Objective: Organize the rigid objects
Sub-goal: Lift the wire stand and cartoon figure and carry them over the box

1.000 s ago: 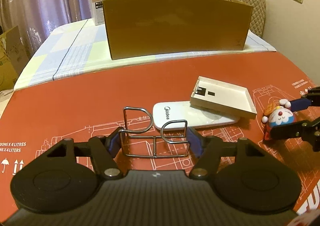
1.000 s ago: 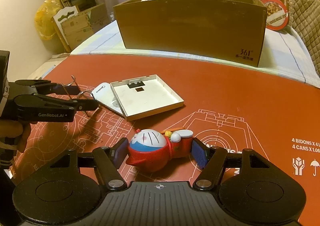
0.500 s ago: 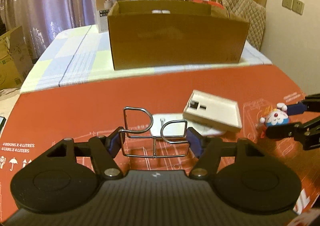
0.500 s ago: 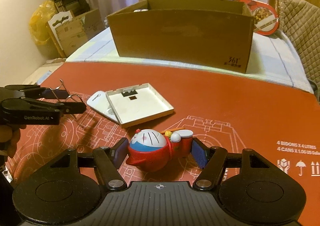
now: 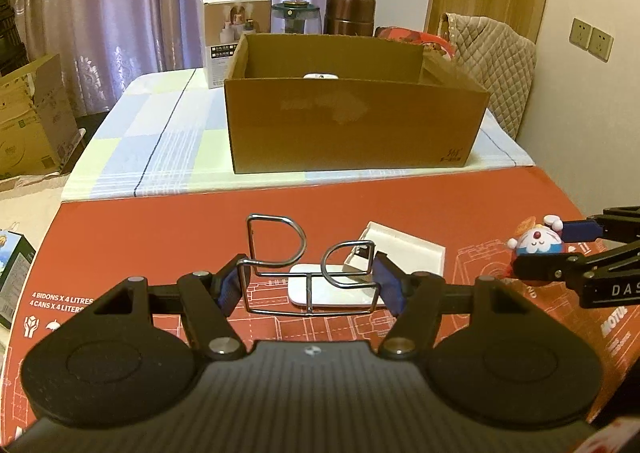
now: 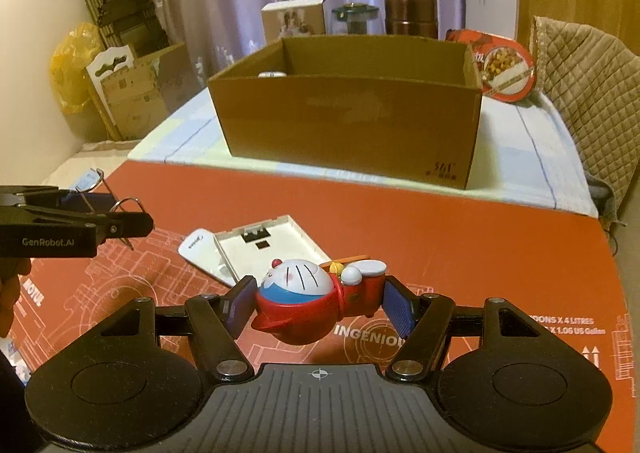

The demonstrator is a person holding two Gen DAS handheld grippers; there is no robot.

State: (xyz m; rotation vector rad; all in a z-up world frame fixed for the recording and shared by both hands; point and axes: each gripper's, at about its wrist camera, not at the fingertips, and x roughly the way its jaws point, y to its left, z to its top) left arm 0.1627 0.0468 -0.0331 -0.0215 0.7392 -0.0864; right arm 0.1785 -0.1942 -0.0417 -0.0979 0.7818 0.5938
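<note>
My left gripper (image 5: 310, 287) is shut on a bent silver wire rack (image 5: 308, 269), held above the red mat. My right gripper (image 6: 320, 307) is shut on a red and blue cartoon cat toy (image 6: 308, 301), also lifted off the mat. Each gripper shows in the other's view: the right gripper (image 5: 560, 245) with the toy (image 5: 536, 239) at the right edge, the left gripper (image 6: 120, 219) with the rack (image 6: 128, 205) at the left edge. An open cardboard box (image 5: 352, 109) (image 6: 352, 101) stands beyond on the checked cloth, with a white object (image 5: 320, 76) inside.
On the red mat (image 5: 160, 237) lie a white remote-like device (image 5: 320, 289) and a white shallow tray (image 5: 404, 249) leaning on it, also the device (image 6: 200, 249) and tray (image 6: 276, 245) in the right wrist view. Behind the box stand cartons, a jar and a brown canister (image 5: 350, 15). A quilted chair (image 5: 496, 65) is at right.
Both grippers have risen with their loads, the rack and the toy now off the mat. The box's inside has come into view. The grips have not changed.
</note>
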